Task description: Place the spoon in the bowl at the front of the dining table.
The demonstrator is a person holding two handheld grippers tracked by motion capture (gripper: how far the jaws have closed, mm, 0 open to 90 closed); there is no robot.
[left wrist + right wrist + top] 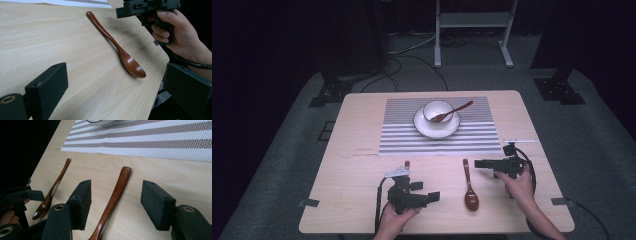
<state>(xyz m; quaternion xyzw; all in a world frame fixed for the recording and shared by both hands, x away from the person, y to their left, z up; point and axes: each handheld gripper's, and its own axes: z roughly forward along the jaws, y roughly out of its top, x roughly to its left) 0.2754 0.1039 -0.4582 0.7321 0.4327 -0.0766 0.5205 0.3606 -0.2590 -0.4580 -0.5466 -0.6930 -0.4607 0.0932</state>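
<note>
Right tool (115, 202) jaws apart | spoon (113, 197) handle between | left tool (120, 100) jaws apart, perhaps empty

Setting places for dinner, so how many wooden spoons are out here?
3. One spoon in the bowl on the striped mat; one spoon on the bare table between the grippers; one spoon beside the left gripper, partly hidden from above.

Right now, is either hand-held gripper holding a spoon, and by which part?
Neither. Both the left hand-held gripper and right hand-held gripper are open and empty; the nearest spoon lies loose on the table.
</note>
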